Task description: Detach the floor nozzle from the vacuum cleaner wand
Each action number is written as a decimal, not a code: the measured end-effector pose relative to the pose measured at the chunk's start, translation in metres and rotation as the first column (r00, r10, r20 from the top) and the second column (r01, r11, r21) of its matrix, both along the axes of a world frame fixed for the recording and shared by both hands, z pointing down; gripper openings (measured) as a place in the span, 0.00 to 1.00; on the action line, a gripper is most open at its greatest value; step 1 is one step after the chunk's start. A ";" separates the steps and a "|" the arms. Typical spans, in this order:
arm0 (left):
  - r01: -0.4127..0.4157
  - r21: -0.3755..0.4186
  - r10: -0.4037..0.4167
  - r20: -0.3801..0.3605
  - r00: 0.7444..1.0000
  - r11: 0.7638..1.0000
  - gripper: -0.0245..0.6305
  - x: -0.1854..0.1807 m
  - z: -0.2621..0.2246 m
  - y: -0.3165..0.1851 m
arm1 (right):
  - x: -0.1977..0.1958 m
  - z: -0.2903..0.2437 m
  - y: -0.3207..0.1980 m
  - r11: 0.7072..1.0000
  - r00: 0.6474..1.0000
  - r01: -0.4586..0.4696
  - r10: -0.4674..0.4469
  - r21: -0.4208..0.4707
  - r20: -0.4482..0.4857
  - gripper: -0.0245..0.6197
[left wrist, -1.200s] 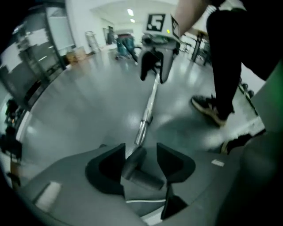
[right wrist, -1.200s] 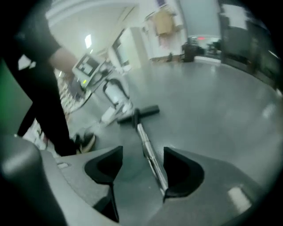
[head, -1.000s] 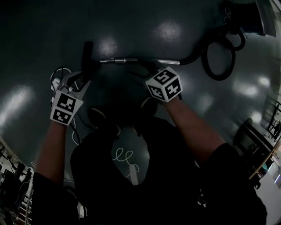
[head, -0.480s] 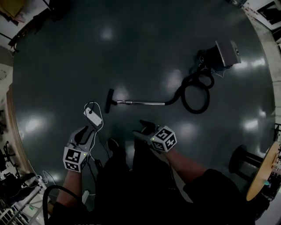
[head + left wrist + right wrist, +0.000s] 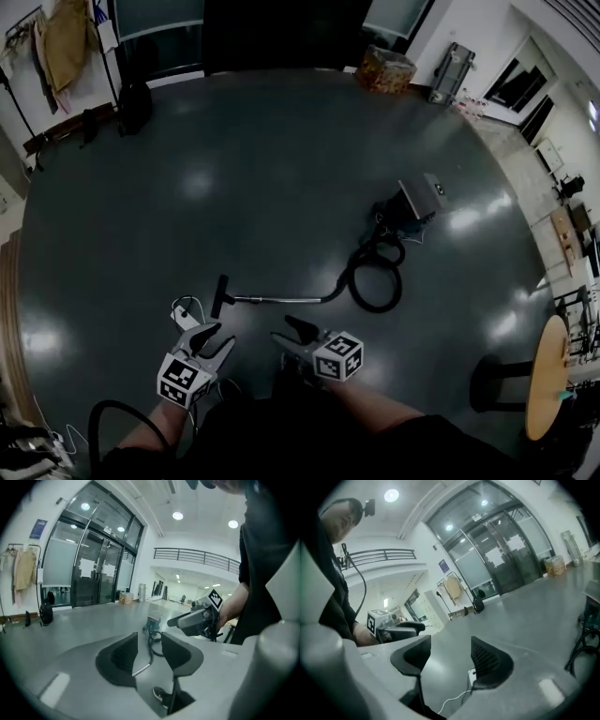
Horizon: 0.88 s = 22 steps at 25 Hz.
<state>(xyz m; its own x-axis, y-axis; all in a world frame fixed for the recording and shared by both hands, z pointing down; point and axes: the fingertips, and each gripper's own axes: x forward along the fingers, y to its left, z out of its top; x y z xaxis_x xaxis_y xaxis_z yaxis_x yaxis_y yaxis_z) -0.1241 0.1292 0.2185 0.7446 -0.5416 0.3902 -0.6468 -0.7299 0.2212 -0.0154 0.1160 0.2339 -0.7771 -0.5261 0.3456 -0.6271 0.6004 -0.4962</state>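
Note:
The vacuum cleaner lies on the dark floor. Its body (image 5: 414,202) is at the right, and the black hose (image 5: 373,281) loops down to the metal wand (image 5: 281,300). The black floor nozzle (image 5: 219,295) sits across the wand's left end and looks joined to it. My left gripper (image 5: 212,343) hangs high above the floor, near the nozzle in the picture; its jaws have just been opening and nothing is between them. The right gripper (image 5: 292,333) is open and empty, below the wand. Wand (image 5: 140,669) and hose (image 5: 156,644) show through the left gripper (image 5: 150,654).
A white power strip (image 5: 184,315) with its cable lies left of the nozzle. A round table (image 5: 547,377) and a stool (image 5: 497,377) stand at the right. A box (image 5: 386,67) and a case (image 5: 450,58) are by the far wall, coats (image 5: 64,39) at the far left.
The view has pulled up and back, so the vacuum looks small and far. Both grippers have lifted away from the wand and nozzle, empty. The vacuum has not moved.

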 end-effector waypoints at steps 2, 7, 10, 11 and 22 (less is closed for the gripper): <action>-0.012 -0.033 0.009 -0.068 0.998 0.999 0.29 0.005 -0.021 0.014 | -0.009 -0.028 0.006 1.000 1.000 0.015 -0.015 0.024 0.027 0.45; -0.011 0.073 0.023 -0.168 0.985 0.997 0.28 0.029 -0.089 0.035 | -0.005 -0.095 0.017 0.991 0.992 0.043 -0.058 0.127 0.110 0.35; 0.025 0.150 0.010 -0.229 0.973 0.988 0.25 0.039 -0.124 0.035 | -0.013 -0.131 0.018 0.969 0.980 0.095 -0.131 0.228 0.147 0.34; 0.027 0.174 0.018 -0.249 0.968 0.984 0.21 0.043 -0.136 0.036 | -0.016 -0.144 0.019 0.957 0.975 0.114 -0.160 0.267 0.156 0.33; -0.018 0.343 0.127 -0.298 0.946 0.939 0.04 0.098 -0.204 0.078 | 0.004 -0.201 0.074 0.893 0.931 0.152 -0.273 0.424 0.241 0.15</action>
<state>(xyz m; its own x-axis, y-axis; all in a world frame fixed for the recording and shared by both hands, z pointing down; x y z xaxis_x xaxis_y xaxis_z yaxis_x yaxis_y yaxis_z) -0.0261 0.2068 0.0141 0.8403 -0.5388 -0.0600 -0.5275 -0.8381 0.1392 -0.0118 0.1899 0.0328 -0.9181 -0.3811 -0.1088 -0.3282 0.8851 -0.3301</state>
